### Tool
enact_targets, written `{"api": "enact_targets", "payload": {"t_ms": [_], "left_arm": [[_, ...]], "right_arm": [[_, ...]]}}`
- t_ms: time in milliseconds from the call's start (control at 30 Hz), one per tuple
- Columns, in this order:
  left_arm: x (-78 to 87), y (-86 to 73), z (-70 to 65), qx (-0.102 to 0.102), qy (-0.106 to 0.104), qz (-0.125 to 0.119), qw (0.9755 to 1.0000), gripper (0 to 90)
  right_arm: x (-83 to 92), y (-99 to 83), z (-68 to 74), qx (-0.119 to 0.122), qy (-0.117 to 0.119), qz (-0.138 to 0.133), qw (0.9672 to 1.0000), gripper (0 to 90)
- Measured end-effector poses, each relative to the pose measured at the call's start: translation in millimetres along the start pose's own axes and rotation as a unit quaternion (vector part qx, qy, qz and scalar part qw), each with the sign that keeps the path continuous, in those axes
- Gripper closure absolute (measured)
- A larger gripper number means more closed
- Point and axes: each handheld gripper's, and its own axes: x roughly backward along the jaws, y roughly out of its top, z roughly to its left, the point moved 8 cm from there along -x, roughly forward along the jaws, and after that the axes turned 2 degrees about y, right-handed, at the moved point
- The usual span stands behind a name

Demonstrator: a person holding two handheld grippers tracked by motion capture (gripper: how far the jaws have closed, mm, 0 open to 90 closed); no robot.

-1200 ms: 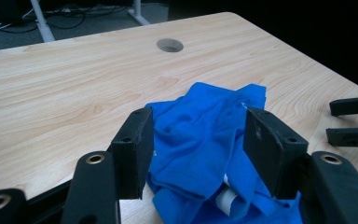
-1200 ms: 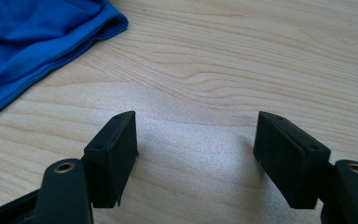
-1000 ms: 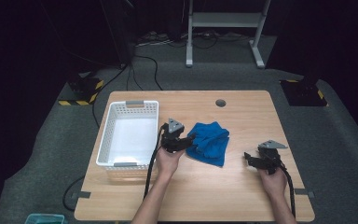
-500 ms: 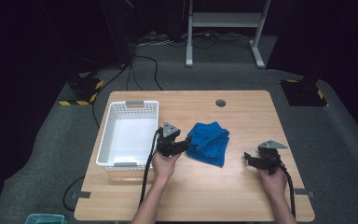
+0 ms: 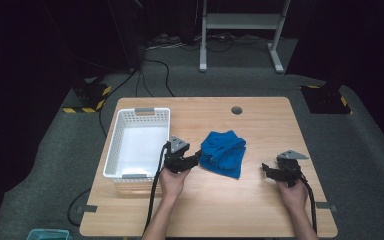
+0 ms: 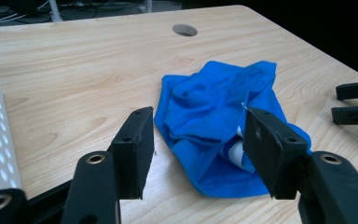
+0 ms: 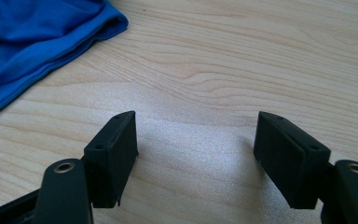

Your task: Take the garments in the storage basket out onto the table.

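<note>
I have the left gripper [image 5: 196, 159] low at the left edge of the crumpled blue cloth [image 5: 224, 153], jaws spread with nothing pinched; in the left gripper view the cloth's near edge lies between them, untouched. The cloth sits mid-table [image 5: 260, 125], just right of the white perforated basket [image 5: 114, 145]. My right gripper [image 5: 266, 170] rests well right of the cloth, jaws spread over bare wood.

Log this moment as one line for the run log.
left gripper: open, at near edge of blue cloth | right gripper: open over bare table | white basket: empty
</note>
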Motion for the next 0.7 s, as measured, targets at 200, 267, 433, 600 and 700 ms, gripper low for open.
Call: {"api": "enact_targets", "payload": {"t_ms": [200, 267, 433, 600, 700], "left_arm": [[0.5, -6.6, -1.1, -0.005, 0.005, 0.004, 1.0000, 43.4], [0.3, -7.5, -2.1, -0.005, 0.003, 0.005, 1.0000, 43.4], [0.0, -12.8, -7.0, -0.009, 0.003, 0.007, 0.9999, 43.3], [-1.6, -20.3, -9.4, -0.003, 0.002, 0.014, 0.9999, 42.3], [-2.0, -23.5, -11.1, -0.004, 0.002, 0.015, 0.9999, 42.0]], "right_arm": [[0.0, 0.0, 0.0, 0.000, 0.000, 0.000, 1.0000, 30.3], [0.0, 0.0, 0.0, 0.000, 0.000, 0.000, 1.0000, 30.3], [0.0, 0.0, 0.0, 0.000, 0.000, 0.000, 1.0000, 30.3], [0.0, 0.0, 0.0, 0.000, 0.000, 0.000, 1.0000, 30.3], [0.0, 0.0, 0.0, 0.000, 0.000, 0.000, 1.0000, 30.3]]}}
